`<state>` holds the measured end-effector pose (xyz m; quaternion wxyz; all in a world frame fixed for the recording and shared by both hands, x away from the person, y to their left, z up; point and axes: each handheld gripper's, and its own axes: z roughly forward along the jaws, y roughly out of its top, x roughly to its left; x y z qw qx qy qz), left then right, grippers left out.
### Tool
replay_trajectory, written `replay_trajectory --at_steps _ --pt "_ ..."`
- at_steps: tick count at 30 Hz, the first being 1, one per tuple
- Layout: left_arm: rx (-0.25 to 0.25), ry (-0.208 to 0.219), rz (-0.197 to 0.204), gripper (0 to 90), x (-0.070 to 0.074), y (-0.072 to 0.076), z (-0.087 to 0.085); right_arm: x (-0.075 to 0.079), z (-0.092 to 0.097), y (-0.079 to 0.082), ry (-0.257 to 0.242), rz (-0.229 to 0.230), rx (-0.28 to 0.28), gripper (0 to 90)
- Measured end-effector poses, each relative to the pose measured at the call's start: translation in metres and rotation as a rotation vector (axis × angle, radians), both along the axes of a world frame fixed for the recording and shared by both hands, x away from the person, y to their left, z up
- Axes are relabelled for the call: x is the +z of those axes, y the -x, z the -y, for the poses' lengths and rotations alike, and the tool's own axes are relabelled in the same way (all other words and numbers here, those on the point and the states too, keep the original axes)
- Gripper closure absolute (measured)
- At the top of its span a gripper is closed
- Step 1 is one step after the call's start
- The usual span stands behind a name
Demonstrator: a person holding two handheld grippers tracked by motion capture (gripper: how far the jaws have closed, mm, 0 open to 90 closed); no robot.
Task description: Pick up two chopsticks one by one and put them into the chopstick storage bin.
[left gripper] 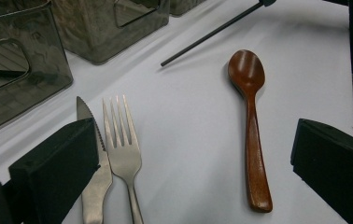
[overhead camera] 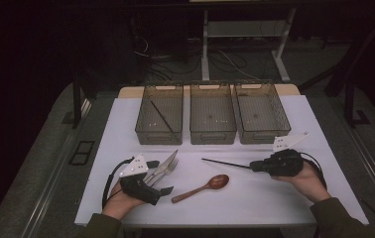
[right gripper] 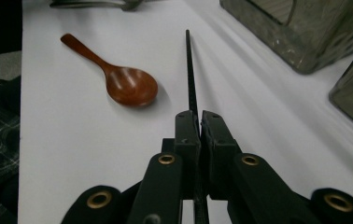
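Knife [left gripper: 92,186] and fork [left gripper: 124,154] handles cut off.

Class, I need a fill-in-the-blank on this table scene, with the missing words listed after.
1. The right gripper is shut on a black ____.
2. The wooden spoon lies ____ the two grippers.
3. A second chopstick lies in the ____ bin of three.
4. The knife lies beside the ____, between the open left gripper's jaws.

Missing words: chopstick; between; left; fork

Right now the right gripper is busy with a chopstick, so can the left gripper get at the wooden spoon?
Probably yes: the left gripper has its jaws open, and the spoon lies on bare table between them, nothing over it.
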<state>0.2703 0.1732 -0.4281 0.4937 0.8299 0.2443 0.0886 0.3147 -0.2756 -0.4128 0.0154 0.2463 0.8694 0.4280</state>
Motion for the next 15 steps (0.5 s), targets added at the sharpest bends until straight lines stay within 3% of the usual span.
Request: replay_trajectory --at_steps 6,15 --pt "0.000 0.007 -0.002 0.0 0.000 0.000 0.000 0.011 0.001 -0.001 -0.053 0.022 -0.007 85.0" --pt "-0.002 0.009 -0.001 0.0 0.000 0.000 0.001 0.022 -0.004 -0.003 -0.079 0.047 -0.028 85.0"
